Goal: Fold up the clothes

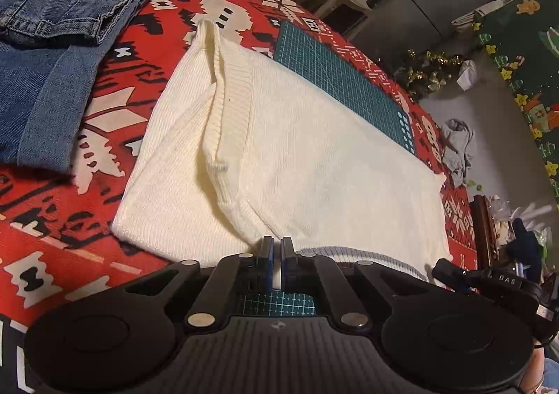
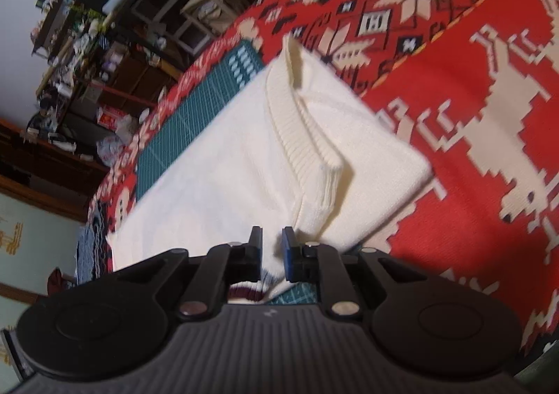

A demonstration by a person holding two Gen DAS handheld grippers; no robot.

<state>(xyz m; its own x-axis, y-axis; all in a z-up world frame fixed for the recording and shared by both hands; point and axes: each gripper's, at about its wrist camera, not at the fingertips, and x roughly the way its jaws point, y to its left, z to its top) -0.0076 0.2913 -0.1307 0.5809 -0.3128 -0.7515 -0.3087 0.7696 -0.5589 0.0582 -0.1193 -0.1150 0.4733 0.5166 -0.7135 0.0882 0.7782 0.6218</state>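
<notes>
One cream knitted sweater (image 1: 279,156) is seen spread over a green cutting mat (image 1: 335,79) on the counter (image 1: 70,247), which is covered by a red patterned cloth (image 1: 52,219). Folded jeans (image 1: 63,9) are laid beside it. The left hand-held gripper (image 1: 277,254) is pinched on the sweater's near edge; the right hand-held gripper (image 2: 271,247) is held spread above it. Cluttered shelves (image 2: 87,44) are seen behind.

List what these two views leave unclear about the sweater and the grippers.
- Left view: the sweater near hem hides behind the left gripper; white cloth shows between its nearly closed fingers.
- Right view: motion blur; whether the right gripper touches cloth is unclear.
- Both: the mat lies mostly under the sweater.
</notes>
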